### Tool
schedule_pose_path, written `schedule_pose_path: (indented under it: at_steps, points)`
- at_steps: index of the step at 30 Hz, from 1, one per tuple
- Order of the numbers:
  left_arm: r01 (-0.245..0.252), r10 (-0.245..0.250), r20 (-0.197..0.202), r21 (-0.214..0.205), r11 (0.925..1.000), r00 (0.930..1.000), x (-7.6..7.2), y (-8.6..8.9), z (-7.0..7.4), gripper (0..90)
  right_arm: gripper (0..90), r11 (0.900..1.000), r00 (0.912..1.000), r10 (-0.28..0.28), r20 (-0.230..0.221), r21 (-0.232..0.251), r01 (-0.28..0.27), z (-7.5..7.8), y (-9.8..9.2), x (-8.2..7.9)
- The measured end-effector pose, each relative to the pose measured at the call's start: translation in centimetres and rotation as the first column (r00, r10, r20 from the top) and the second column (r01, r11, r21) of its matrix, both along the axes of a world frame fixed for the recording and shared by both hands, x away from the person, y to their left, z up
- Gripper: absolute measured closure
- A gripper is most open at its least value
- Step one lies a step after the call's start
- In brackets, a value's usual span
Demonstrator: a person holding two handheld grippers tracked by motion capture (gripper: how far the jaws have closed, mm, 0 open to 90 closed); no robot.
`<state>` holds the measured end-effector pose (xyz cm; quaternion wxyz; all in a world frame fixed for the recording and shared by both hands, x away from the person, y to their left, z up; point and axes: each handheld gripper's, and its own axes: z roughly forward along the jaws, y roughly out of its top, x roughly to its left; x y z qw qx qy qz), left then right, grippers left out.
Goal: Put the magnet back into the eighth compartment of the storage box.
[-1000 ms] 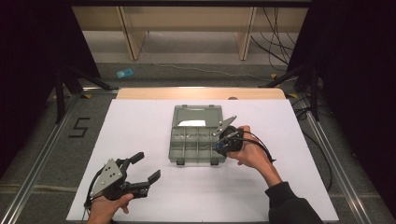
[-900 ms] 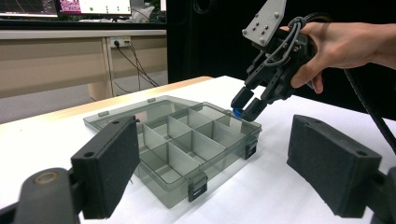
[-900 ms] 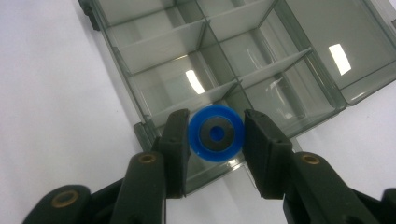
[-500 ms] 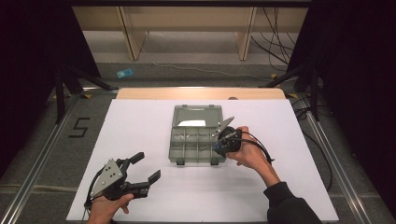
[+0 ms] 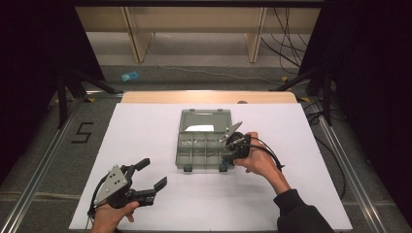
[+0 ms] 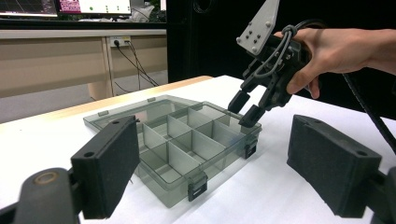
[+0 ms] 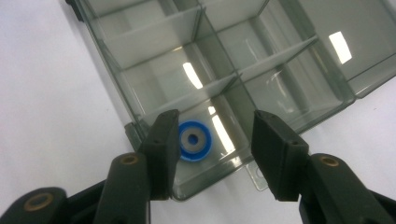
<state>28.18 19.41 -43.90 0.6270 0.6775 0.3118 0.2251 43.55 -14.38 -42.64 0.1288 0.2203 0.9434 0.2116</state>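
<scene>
Blue with a grey centre, a small ring (image 7: 194, 141) lies in the organizer box's (image 5: 204, 145) corner compartment nearest the right gripper (image 7: 212, 140), whose jaws hang spread just above it, gripping nothing. Well away from the box on the white tabletop (image 5: 145, 126), the left gripper (image 5: 151, 174) rests released, empty.

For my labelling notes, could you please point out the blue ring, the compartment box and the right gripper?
blue ring (image 7: 195, 141): right gripper view, its blue rim.
compartment box (image 5: 202, 145): high view, a middle divider.
right gripper (image 6: 246, 108): left gripper view, between its fingertips.
</scene>
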Motion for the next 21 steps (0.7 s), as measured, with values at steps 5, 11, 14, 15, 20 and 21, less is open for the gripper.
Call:
schedule_pose_path:
  at_steps: [5, 11, 14, 15, 20, 21]
  points:
    - [0.000, 0.000, 0.000, -0.001, 1.0000, 1.0000, 0.0, 0.0, 0.0, 16.4, 47.6, 0.9996, 0.9998, -0.014, 0.017, 0.027, 0.014, 0.7, -0.2, -0.1]
    - [-0.001, 0.001, -0.001, 0.000, 1.0000, 1.0000, 0.0, 0.0, 0.0, 16.4, 42.1, 0.9981, 0.9990, -0.028, 0.034, 0.055, 0.026, 1.1, -0.3, -0.3]
    - [-0.001, 0.001, 0.000, -0.001, 1.0000, 1.0000, 0.0, 0.0, 0.0, 16.4, 39.4, 0.9961, 0.9982, -0.040, 0.044, 0.081, 0.036, 1.4, -0.4, -0.4]
    - [-0.001, 0.001, 0.000, -0.001, 1.0000, 1.0000, 0.0, 0.1, 0.0, 16.4, 38.7, 0.9956, 0.9981, -0.040, 0.047, 0.087, 0.036, 1.5, -0.4, -0.5]
    - [-0.001, 0.001, 0.002, -0.001, 1.0000, 1.0000, 0.0, 0.1, 0.1, 16.4, 36.5, 0.9918, 0.9972, -0.045, 0.061, 0.122, 0.037, 2.0, -0.4, -0.9]
    - [-0.001, 0.001, 0.002, -0.002, 1.0000, 1.0000, 0.0, 0.1, 0.1, 16.4, 36.3, 0.9903, 0.9964, -0.058, 0.063, 0.130, 0.049, 2.1, -0.3, -1.0]
